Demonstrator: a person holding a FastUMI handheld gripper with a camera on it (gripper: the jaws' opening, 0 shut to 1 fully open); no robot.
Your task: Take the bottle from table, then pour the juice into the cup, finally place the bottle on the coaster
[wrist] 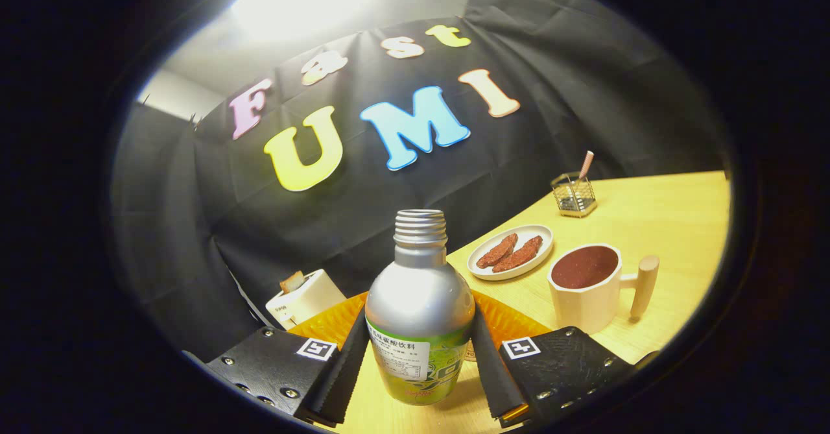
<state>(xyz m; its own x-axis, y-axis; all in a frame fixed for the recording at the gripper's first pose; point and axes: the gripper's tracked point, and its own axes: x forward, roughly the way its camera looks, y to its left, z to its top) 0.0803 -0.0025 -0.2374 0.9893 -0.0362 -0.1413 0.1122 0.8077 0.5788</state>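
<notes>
A silver bottle (420, 304) with a green label and an uncapped threaded neck stands upright between my fingers, and my gripper (418, 356) is shut on its body. Its base hangs a little above the table. Just behind it lies an orange coaster (512, 320), partly hidden by the bottle and fingers. Beyond my right finger stands a cream cup (590, 288) with a wooden handle, filled with dark reddish liquid.
A white oval plate (541, 255) with two brown pieces of food lies beyond the cup. A small wire basket (574, 195) with a stick in it stands farther back. A white toaster (305, 298) sits at the table's left edge by the black cloth wall.
</notes>
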